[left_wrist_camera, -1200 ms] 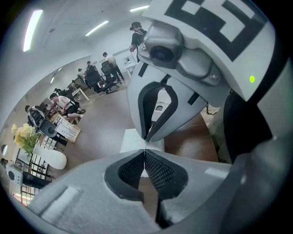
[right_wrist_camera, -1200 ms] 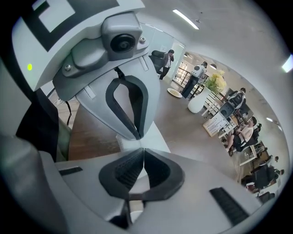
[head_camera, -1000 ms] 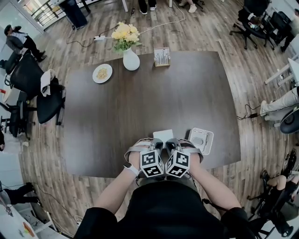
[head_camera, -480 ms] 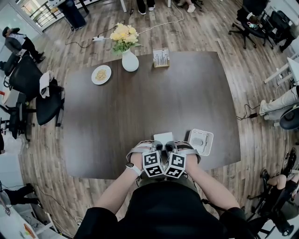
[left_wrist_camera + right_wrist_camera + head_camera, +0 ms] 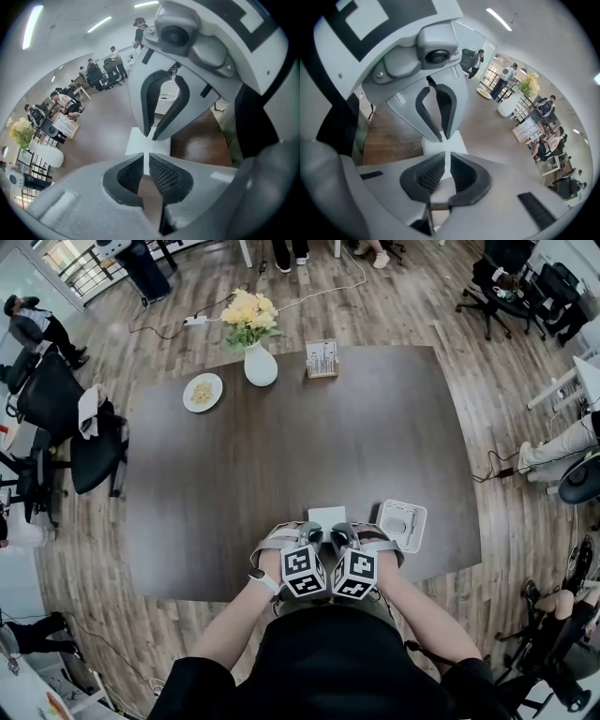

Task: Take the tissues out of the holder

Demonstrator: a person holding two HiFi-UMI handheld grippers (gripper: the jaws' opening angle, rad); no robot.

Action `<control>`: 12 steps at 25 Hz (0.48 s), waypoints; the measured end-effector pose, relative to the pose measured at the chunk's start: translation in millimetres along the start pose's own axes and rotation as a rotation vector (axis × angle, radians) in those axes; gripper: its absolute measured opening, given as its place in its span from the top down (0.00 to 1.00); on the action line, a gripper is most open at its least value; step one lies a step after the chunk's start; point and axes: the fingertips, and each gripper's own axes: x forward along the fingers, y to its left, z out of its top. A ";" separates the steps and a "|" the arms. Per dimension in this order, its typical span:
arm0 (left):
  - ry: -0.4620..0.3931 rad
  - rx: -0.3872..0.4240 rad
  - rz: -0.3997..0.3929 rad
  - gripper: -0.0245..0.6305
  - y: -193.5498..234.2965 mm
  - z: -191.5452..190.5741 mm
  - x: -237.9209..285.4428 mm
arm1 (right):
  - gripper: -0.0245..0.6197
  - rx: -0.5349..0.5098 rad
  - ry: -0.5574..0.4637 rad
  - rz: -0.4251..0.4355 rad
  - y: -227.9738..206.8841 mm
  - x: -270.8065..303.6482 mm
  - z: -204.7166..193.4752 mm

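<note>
Dark brown table (image 5: 281,446) fills centre of the head view. Along its far edge, upper centre:
- white vase (image 5: 260,367), upright, holding yellow flowers (image 5: 247,313)
- left of the vase, apart from it, a white plate (image 5: 202,392) with pale food on it
- right of the vase, a small card stand (image 5: 322,359), upright

Wood-plank floor (image 5: 422,306) all round. Black office chair (image 5: 89,442) against the table's left side. White power strip (image 5: 197,320) with a cable on the floor beyond the flowers. Person (image 5: 37,324) at upper left; more black chairs (image 5: 511,287) at upper right.
</note>
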 end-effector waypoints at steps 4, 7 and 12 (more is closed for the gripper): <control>-0.076 -0.090 0.057 0.94 14.9 7.8 -22.4 | 0.91 0.074 -0.057 -0.062 -20.4 -19.8 5.5; -0.186 -0.248 0.080 0.94 27.3 18.8 -48.8 | 0.91 0.205 -0.129 -0.104 -42.9 -42.5 9.5; -0.350 -0.499 0.117 0.94 44.5 30.2 -96.1 | 0.91 0.520 -0.326 -0.101 -74.7 -92.6 11.6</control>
